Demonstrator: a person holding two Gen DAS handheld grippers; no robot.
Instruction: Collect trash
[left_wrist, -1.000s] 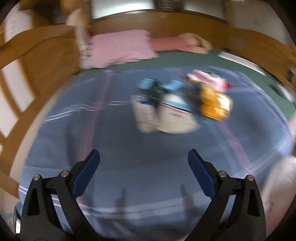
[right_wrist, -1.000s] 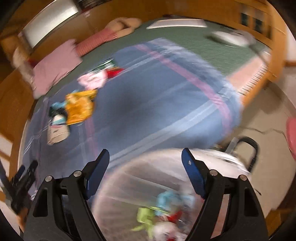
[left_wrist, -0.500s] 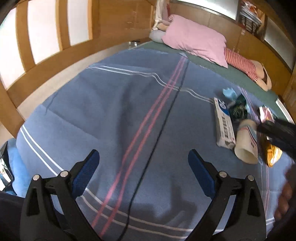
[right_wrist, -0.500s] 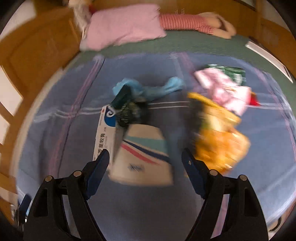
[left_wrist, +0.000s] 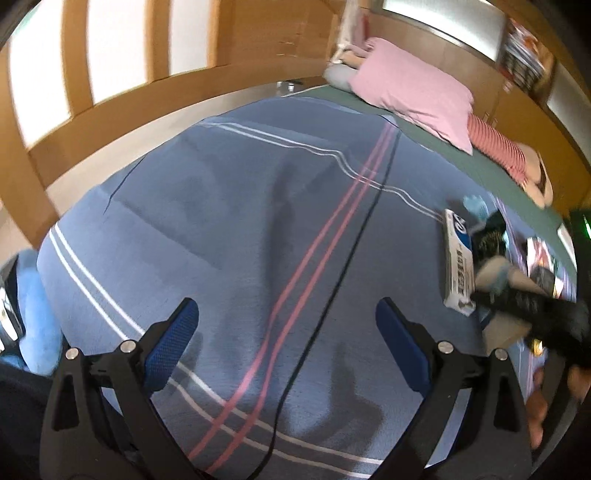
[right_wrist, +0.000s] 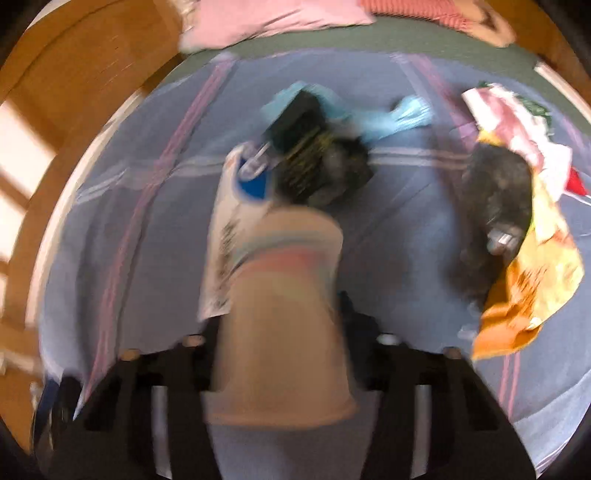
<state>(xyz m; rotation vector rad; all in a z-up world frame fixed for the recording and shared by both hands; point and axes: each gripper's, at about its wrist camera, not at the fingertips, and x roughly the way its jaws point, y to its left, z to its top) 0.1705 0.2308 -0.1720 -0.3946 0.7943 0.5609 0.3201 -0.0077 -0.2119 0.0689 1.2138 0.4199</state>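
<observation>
Paper cup, lying on the blue blanket against a white carton, sits between the right gripper fingers, grip unconfirmed through blur; judged light and crushable, best held mid-wall gently; left gripper wide open, empty.

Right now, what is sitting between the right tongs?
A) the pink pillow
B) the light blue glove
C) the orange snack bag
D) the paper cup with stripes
D: in the right wrist view the paper cup fills the gap between the right tongs, while the orange snack bag lies off to the side on the blue blanket.
</observation>
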